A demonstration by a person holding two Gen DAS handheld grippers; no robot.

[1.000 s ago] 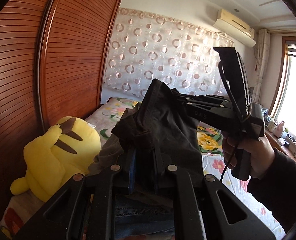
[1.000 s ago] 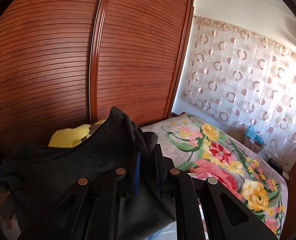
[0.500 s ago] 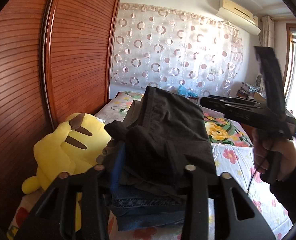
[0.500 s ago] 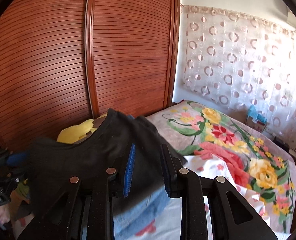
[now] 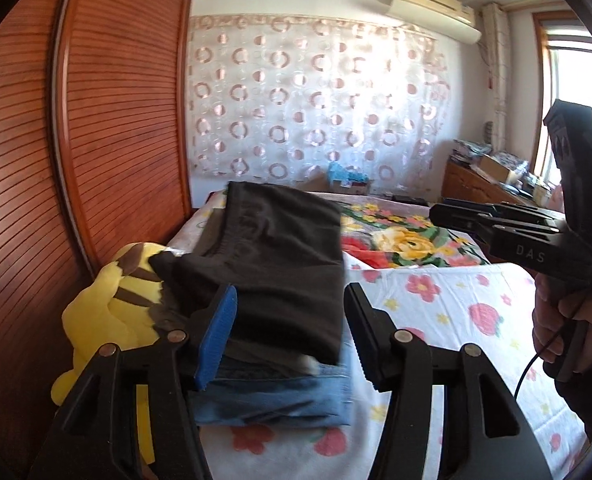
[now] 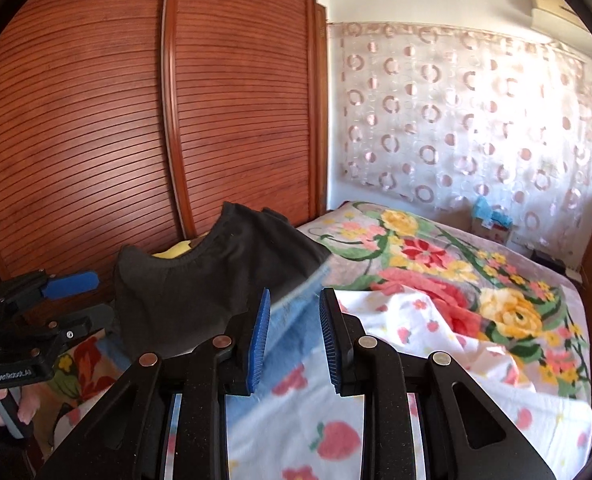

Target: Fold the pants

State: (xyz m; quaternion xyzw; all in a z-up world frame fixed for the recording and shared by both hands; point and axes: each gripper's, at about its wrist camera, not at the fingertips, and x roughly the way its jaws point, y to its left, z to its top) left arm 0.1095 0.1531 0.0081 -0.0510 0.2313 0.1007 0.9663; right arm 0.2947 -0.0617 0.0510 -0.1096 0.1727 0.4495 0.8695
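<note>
- Covering the bed, a floral sheet carries the stack
- folded black pants lie atop folded jeans, beside a yellow plush
- left gripper, jaws just widened, released, straddling the pants
- right gripper released, empty

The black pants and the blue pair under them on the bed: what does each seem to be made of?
Black pants: apparently a soft matte knit, perhaps cotton jersey; a gathered elastic-looking waistband shows, and the cloth lies limp with no sheen. Blue pair: very likely denim, faded mid-blue with a thick, stiff folded edge. Motion blur hides the weave of both.
</note>
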